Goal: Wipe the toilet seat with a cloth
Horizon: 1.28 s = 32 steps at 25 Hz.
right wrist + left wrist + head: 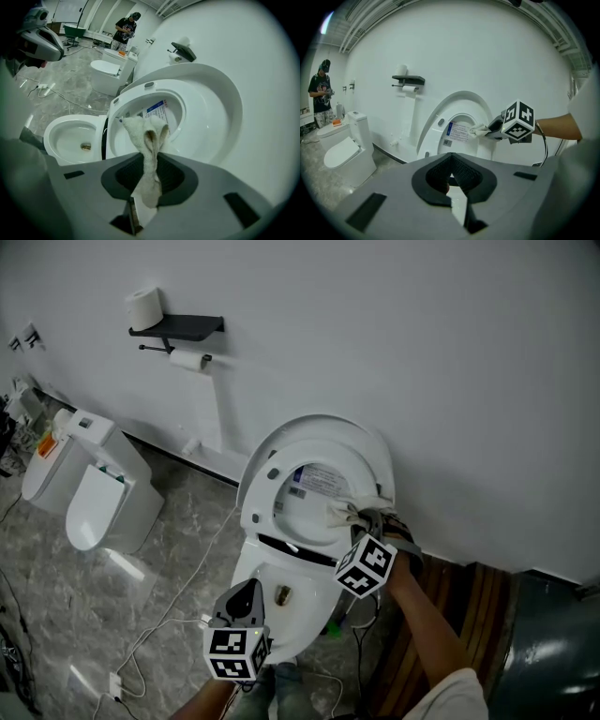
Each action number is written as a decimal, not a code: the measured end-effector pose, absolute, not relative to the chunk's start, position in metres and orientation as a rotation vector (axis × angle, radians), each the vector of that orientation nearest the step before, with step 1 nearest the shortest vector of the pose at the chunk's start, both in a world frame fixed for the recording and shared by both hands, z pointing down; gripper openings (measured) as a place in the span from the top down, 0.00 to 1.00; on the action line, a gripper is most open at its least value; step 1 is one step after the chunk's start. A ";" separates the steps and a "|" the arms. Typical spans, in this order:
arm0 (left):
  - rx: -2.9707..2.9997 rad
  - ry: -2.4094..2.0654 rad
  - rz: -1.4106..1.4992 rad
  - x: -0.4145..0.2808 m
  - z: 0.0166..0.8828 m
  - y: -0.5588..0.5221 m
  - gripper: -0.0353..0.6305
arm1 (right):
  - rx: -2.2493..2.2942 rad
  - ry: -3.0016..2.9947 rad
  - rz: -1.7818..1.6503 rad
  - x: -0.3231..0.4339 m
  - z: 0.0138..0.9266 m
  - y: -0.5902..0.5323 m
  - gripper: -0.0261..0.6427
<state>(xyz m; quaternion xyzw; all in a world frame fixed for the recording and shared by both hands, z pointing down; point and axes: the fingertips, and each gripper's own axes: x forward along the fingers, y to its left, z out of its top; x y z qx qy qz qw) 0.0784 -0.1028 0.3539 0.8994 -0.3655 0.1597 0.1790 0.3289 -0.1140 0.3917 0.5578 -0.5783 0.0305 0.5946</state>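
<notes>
The white toilet has its seat (pixel 260 491) and lid raised against the wall, and the bowl (pixel 298 607) lies open below. My right gripper (pixel 367 521) is shut on a beige cloth (pixel 340 513), whose free end rests against the right side of the raised seat. In the right gripper view the cloth (pixel 143 133) hangs folded out of the gripper (pixel 146 174), in front of the seat (pixel 133 93) and its printed sticker. My left gripper (pixel 246 591) hovers over the bowl's front, shut and empty. The left gripper view shows its closed gripper (pixel 452 177) and the cloth (pixel 478 131) on the seat (pixel 433 127).
A second toilet (pixel 94 495) stands at the left. A black shelf (pixel 180 328) with paper rolls hangs on the wall. White cables (pixel 141 643) trail across the marble floor. A dark bin (pixel 553 652) and wooden boards are at the right. A person (pixel 319 93) stands far off.
</notes>
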 end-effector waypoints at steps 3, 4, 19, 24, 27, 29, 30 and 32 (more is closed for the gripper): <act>2.536 -1.018 0.463 0.074 0.363 -0.101 0.95 | 1.299 -1.329 0.083 0.328 0.405 -0.108 0.83; 2.532 -1.014 0.467 0.073 0.367 -0.101 0.95 | 1.306 -1.324 0.084 0.328 0.408 -0.106 0.83; 2.518 -1.025 0.458 0.061 0.421 -0.121 0.95 | 1.452 -1.310 0.117 0.326 0.454 -0.089 0.83; 2.500 -0.992 0.470 0.066 0.430 -0.118 0.95 | 1.464 -1.330 0.171 0.324 0.461 -0.086 0.83; 2.518 -0.987 0.461 0.070 0.432 -0.118 0.95 | 1.488 -1.354 0.222 0.323 0.466 -0.084 0.83; 2.519 -0.971 0.469 0.071 0.436 -0.115 0.95 | 1.510 -1.363 0.235 0.323 0.468 -0.083 0.83; 2.513 -0.961 0.478 0.071 0.439 -0.113 0.95 | 1.517 -1.365 0.234 0.322 0.469 -0.083 0.83; 2.504 -0.952 0.489 0.071 0.444 -0.111 0.95 | 1.521 -1.363 0.230 0.321 0.472 -0.081 0.83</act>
